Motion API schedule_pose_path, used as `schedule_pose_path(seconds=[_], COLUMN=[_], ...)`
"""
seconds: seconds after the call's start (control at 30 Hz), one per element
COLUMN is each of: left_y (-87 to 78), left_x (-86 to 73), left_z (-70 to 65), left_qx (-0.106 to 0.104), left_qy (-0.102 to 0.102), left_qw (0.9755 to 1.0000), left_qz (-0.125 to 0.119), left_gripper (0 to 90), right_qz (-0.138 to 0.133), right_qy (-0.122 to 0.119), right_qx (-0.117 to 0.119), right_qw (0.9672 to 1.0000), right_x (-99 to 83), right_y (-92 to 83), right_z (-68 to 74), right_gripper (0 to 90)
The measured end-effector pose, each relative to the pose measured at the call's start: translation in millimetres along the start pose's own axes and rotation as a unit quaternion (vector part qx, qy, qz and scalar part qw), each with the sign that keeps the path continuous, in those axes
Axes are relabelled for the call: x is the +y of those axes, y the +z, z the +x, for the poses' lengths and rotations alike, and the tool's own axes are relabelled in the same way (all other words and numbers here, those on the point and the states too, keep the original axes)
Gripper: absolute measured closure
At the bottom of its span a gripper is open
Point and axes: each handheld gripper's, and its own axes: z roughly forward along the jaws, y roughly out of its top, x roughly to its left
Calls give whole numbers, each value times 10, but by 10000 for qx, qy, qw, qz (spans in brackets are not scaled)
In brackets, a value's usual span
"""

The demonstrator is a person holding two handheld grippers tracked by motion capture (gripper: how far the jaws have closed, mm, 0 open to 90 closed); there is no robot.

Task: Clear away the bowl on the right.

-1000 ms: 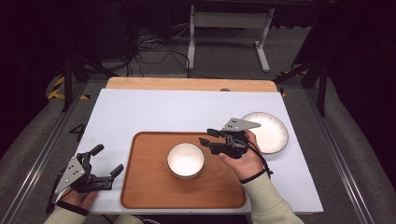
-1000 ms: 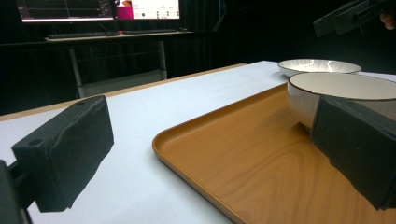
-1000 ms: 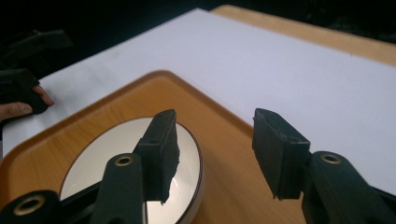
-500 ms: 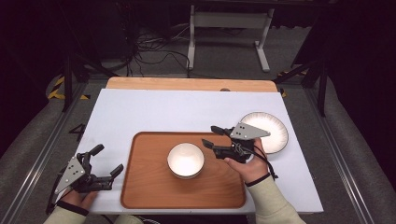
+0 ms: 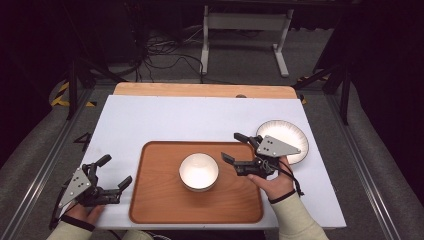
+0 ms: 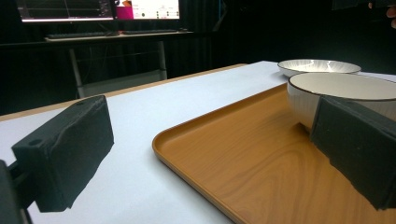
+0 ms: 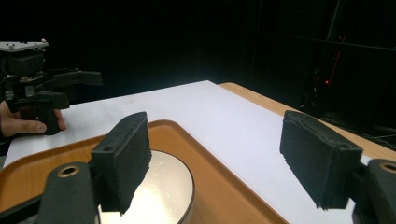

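A wooden tray point(image 5: 155, 210) is lying on the white counter point(image 5: 165, 120), near the person's edge, and 1 white bowl point(image 5: 199, 171) is sitting upright in the middle of it. A white plate point(image 5: 290, 134) is resting on the counter just beyond the tray's far right corner, apart from the bowl.

The right gripper point(image 5: 236, 148) is hovering over the right part of the tray, its fingers spread wide and holding nothing, pointing toward the bowl from the right. In the right gripper view the 2 black pads are standing far apart — the left one point(image 7: 123, 158) is showing in front of the bowl's rim point(image 7: 159, 186), the right one point(image 7: 317, 161) over the white counter past the tray's edge. The right hand point(image 5: 272, 181) is gripping the handle close to the plate.

The left gripper point(image 5: 114, 171) is sitting low at the counter's near left corner, just left of the tray, with its fingers also wide open and empty. In the left gripper view one pad point(image 6: 65, 149) is hanging over bare counter while the other point(image 6: 359, 149) is overlapping the bowl's side point(image 6: 303, 105) — whether it is touching the bowl cannot be told there, though the high view shows them well apart. The left hand point(image 5: 82, 212) is holding that gripper at the bottom edge.
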Motion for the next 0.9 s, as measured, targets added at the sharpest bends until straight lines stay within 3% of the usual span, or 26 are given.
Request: schedule_pose_path(seconds=[0.5, 0.9], left_y=[0, 1], left_x=[0, 0], left_z=[-1, -1], left_qx=[1, 1], left_qy=[-8, -5], left_qw=[10000, 10000], left_qz=[0, 0], left_gripper=[2, 2], right_qz=[-131, -238], right_qy=[-18, 11], right_qx=[-396, -539], right_qw=[9991, 9983], right_x=[-60, -133], right_y=[-378, -606], right_z=[-126, -185], right_gripper=[197, 174])
